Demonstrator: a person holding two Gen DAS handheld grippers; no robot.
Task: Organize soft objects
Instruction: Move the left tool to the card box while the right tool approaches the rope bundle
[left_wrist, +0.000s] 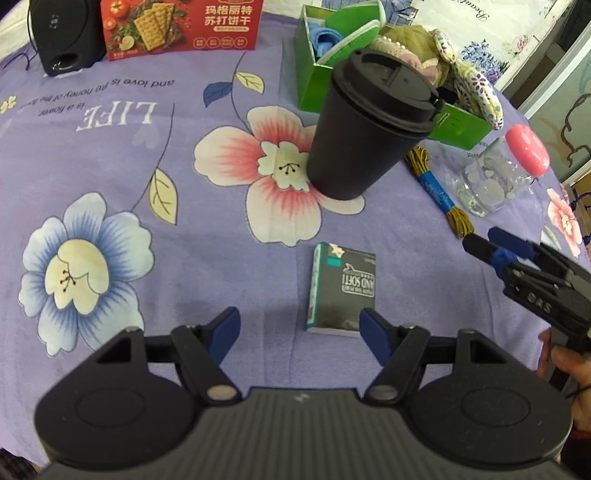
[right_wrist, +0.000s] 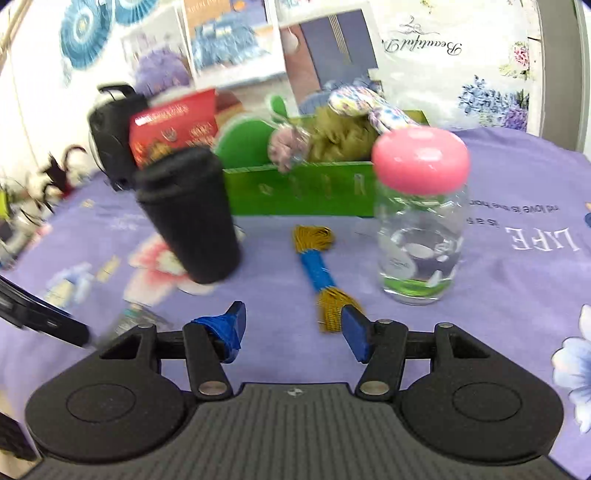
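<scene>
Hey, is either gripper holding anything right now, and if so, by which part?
Nothing is held. The left gripper has its jaws open above the tissue pack; the right gripper has open jaws near the end of the yarn bundle, not gripping it.

A lilac cloth (left_wrist: 110, 162) printed with pink, blue and cream flowers carries a matte black cup (left_wrist: 369, 129), a green box (left_wrist: 317, 85), a clear jar (right_wrist: 421, 236) with a pink lid (right_wrist: 420, 160), gold cord (right_wrist: 321, 273) banded blue, and a red carton (left_wrist: 181, 26).

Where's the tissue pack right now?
In the left wrist view the tissue pack lies flat on the cloth, just ahead of the left tongs and nearer than the black cup.
</scene>
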